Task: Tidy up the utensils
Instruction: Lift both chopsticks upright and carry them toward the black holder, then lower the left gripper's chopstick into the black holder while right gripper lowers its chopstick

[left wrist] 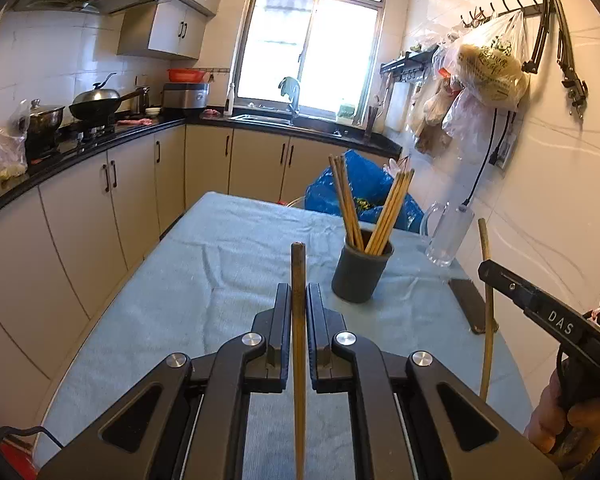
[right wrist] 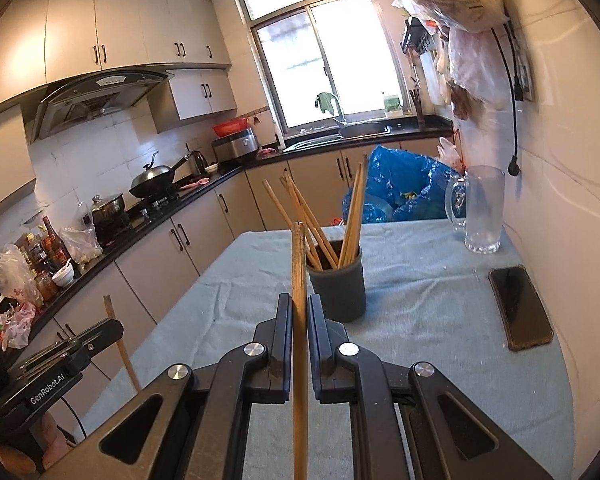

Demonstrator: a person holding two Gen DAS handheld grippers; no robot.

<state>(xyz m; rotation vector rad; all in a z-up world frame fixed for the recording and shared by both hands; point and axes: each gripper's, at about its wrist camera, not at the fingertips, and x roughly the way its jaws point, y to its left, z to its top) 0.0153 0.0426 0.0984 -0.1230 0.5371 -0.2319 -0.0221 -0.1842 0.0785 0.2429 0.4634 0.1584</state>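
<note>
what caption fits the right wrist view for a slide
Right hand-held gripper clamps one chopstick upright before the grey chopstick cup.

Left gripper [left wrist: 299, 300] clamped on a chopstick [left wrist: 298, 280], right gripper [right wrist: 299, 308] likewise clamped on a chopstick [right wrist: 299, 264], both sticks pointed toward 12 o'clock

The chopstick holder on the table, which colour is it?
Dark grey holder, seen best in the right wrist view.

A bench [right wrist: 420, 312] draped in pale blue-grey cloth carries a dark grey cylindrical cup [right wrist: 337, 288] of wooden chopsticks [right wrist: 350, 220] at its middle. At far right stands a clear glass mug [right wrist: 482, 210]. A black flat phone [right wrist: 520, 307] lies nearer, along the right edge.
</note>
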